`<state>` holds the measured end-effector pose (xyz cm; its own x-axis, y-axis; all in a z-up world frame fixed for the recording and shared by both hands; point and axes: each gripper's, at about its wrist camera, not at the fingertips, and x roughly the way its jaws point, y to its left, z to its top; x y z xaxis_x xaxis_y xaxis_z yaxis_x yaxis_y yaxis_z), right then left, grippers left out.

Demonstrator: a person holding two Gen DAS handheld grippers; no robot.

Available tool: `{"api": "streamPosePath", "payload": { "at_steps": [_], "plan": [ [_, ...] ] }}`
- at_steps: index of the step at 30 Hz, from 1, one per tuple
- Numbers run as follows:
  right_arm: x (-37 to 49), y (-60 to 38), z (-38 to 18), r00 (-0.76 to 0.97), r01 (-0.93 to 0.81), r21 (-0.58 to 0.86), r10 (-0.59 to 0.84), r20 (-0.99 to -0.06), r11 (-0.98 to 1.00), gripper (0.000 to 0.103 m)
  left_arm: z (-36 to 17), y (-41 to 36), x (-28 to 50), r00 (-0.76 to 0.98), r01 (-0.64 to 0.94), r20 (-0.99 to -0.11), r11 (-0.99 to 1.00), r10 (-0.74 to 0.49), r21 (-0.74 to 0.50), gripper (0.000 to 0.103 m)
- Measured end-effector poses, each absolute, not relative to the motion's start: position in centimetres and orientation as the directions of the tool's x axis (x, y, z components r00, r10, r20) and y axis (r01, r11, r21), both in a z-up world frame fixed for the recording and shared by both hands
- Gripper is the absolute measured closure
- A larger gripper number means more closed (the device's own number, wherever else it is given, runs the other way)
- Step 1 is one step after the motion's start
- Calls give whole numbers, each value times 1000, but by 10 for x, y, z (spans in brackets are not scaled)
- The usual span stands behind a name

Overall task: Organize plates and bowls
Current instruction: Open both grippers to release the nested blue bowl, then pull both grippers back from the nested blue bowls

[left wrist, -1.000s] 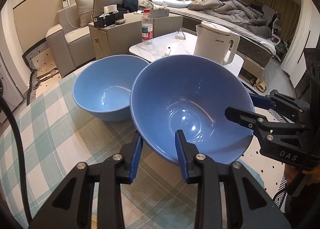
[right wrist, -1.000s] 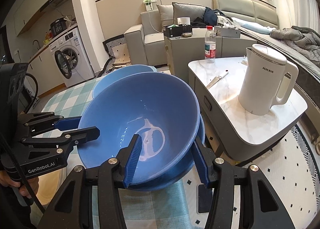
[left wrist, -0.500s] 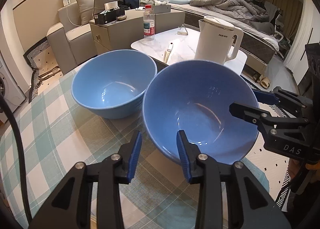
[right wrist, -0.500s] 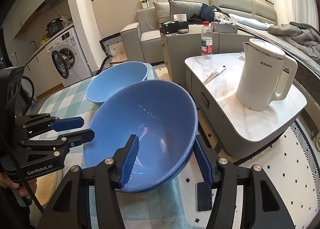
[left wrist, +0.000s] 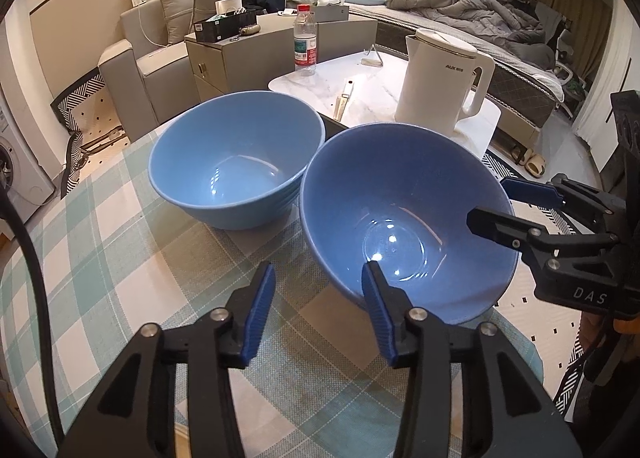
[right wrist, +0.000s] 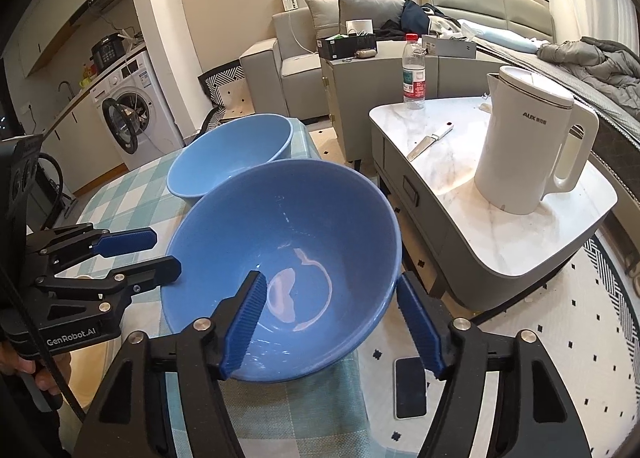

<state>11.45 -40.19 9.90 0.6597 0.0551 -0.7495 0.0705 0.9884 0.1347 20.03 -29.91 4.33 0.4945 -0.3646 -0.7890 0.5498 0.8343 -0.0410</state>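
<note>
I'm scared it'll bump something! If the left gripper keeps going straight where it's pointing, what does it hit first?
Probably the near blue bowl: the left gripper, its jaws opening, straddles that bowl's near rim.

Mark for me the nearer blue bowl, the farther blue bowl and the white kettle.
nearer blue bowl (left wrist: 400, 193), left wrist view, inner wall.
farther blue bowl (left wrist: 236, 137), left wrist view, inner wall.
white kettle (right wrist: 516, 153), right wrist view, side of the body.

Right claw opening astride near blue bowl's rim, apparently not pressing, 2nd bowl behind
</note>
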Motion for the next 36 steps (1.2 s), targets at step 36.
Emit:
{"api": "streamPosePath", "payload": {
  "at_steps": [36],
  "plan": [
    [118, -394, 89, 631, 48, 138, 77, -772, 989, 21, 38, -287, 212, 471, 513, -797, 852, -377, -100, 43]
  ]
}}
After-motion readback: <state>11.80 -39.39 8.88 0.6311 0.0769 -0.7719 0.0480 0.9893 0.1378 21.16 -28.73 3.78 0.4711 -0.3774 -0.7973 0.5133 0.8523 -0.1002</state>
